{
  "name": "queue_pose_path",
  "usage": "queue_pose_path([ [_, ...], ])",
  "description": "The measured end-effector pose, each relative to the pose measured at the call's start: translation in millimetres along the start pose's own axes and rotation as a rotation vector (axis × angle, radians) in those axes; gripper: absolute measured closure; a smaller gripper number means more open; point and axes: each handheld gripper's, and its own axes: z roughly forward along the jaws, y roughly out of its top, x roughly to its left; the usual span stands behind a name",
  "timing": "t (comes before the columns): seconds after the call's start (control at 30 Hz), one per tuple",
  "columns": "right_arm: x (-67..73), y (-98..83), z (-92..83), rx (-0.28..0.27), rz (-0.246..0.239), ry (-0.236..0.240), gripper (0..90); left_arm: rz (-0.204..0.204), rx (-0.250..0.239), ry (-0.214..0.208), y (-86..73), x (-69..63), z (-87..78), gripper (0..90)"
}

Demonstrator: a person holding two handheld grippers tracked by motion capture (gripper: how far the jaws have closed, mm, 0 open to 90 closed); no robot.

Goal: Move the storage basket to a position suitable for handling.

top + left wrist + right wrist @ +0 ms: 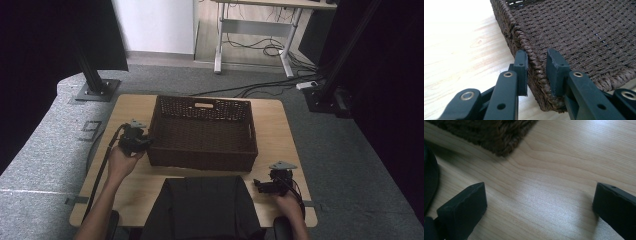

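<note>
Wicker basket wall pinched by left gripper mid-left — keep drag level; right gripper spread, idle.

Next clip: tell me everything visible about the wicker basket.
The basket is a shallow, rectangular tray of dark brown woven wicker with a braided rim and a cut-out handle slot in its far wall. It sits flat and upright on the light wooden table, nothing inside. The left gripper is shut on its left rim, one jaw outside the wall, one inside. A dark cloth lies just before it.
</note>
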Motion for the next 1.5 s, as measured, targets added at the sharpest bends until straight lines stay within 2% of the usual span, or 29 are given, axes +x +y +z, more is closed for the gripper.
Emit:
queue_pose_path([
  [0.7,0.3,-1.3,-1.3,-0.001,0.005,-0.003,0.0,-0.005,-0.016,0.008,-26.4,-26.0,-22.9,69.3],
  [0.87,0.3,-1.2,-1.3,-0.001,0.006,-0.003,0.0,0.010,-0.007,-0.014,-24.4,-22.4,-21.9,68.8],
  [1.1,0.3,-1.3,-1.3,0.000,0.005,-0.004,0.0,0.003,-0.026,-0.056,-23.1,-13.8,-18.3,68.6],
  [1.17,0.3,-1.3,-1.4,0.000,0.005,-0.004,0.0,0.014,-0.029,-0.063,-23.1,-12.4,-18.2,67.3],
  [1.2,0.3,-1.3,-1.4,0.000,0.005,-0.004,0.0,0.024,-0.034,-0.067,-23.2,-10.8,-18.3,65.6],
  [1.23,0.3,-1.4,-1.4,0.000,0.005,-0.004,0.0,0.036,-0.046,-0.062,-23.5,-9.8,-19.4,58.4],
  [1.27,0.4,-1.4,-1.5,0.000,0.005,-0.004,0.0,0.044,-0.056,-0.061,-23.8,-9.5,-21.6,47.3],
  [1.4,0.5,-1.6,-1.7,0.001,0.004,-0.003,0.0,0.051,-0.095,-0.071,-27.4,-10.7,-36.4,31.7],
  [1.5,0.5,-1.6,-1.7,0.001,0.004,-0.003,0.0,0.066,-0.114,-0.101,-32.8,-13.7,-51.6,20.8],
])
